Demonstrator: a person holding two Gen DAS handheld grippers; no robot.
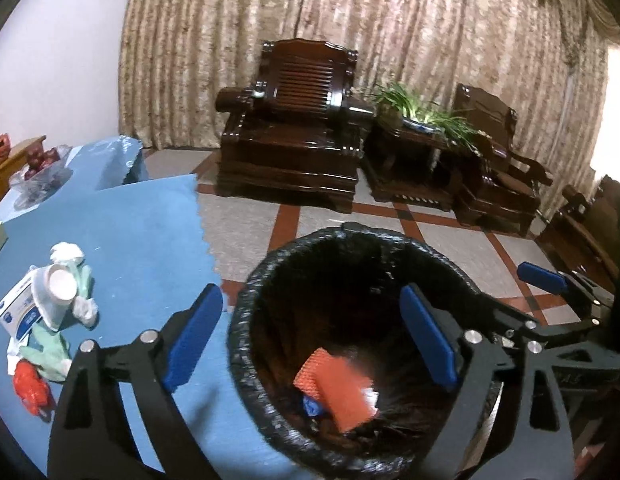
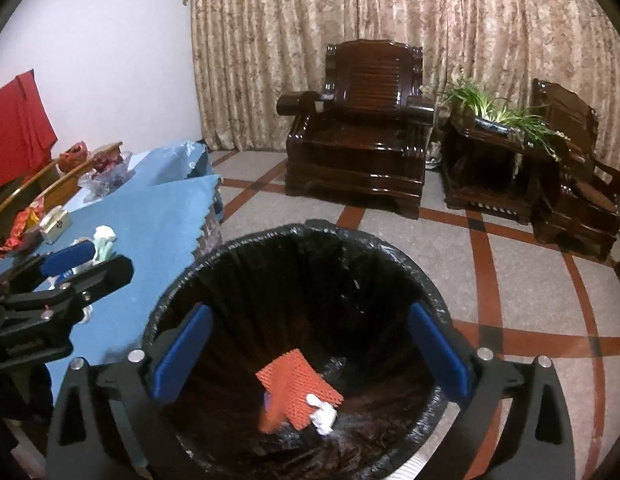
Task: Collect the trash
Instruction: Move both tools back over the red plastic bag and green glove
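Observation:
A bin with a black liner (image 1: 246, 300) stands on the floor beside the blue-clothed table (image 1: 142, 240). My left gripper (image 1: 310, 336) hangs open over the bin's mouth with nothing between its pads. An orange foam net (image 1: 335, 390), blurred, lies low inside the bin. My right gripper (image 2: 310, 352) is open over the same bin (image 2: 178, 280), above the orange net (image 2: 294, 388) and a crumpled white tissue (image 2: 321, 414). On the table lie a paper cup (image 1: 62, 286), white tissue (image 1: 66, 254), green wrappers (image 1: 50, 354), a red wrapper (image 1: 28, 388) and a blue-white box (image 1: 20, 312).
Two dark wooden armchairs (image 2: 357, 140) and a side table with a plant (image 2: 497, 116) stand before a patterned curtain across the tiled floor. A fruit bowl (image 1: 42, 172) and a small box (image 2: 56, 222) sit further back on the table.

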